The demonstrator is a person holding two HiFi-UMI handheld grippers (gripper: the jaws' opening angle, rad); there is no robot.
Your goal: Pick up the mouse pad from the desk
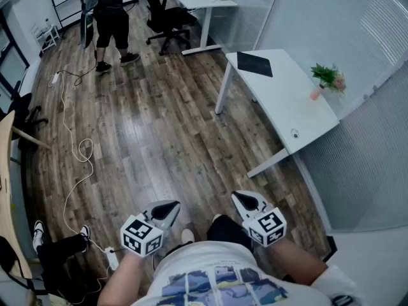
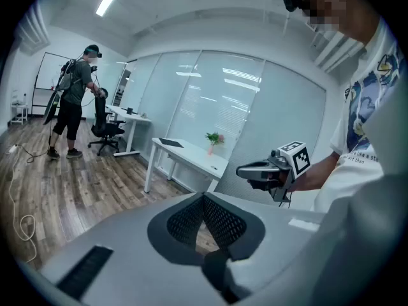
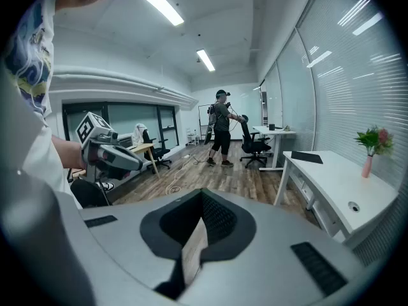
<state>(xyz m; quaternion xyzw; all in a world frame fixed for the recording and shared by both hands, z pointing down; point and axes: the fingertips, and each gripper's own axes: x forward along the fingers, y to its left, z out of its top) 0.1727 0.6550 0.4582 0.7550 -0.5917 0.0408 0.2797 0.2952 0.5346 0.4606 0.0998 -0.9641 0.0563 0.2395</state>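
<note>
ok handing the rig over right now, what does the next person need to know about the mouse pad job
Left tool: shut, empty, held low in front of the body over the wood floor.
Right tool: looks shut, empty, level with the left one.
Mouse pad: lies flat at the far end of the white desk, ahead and to the right, untouched. A potted plant stands at the desk's right edge, apart from the pad.
Done: nothing yet.
Left: walk to the desk, open a tool, probably take the pad by an edge, lift it off.
</note>
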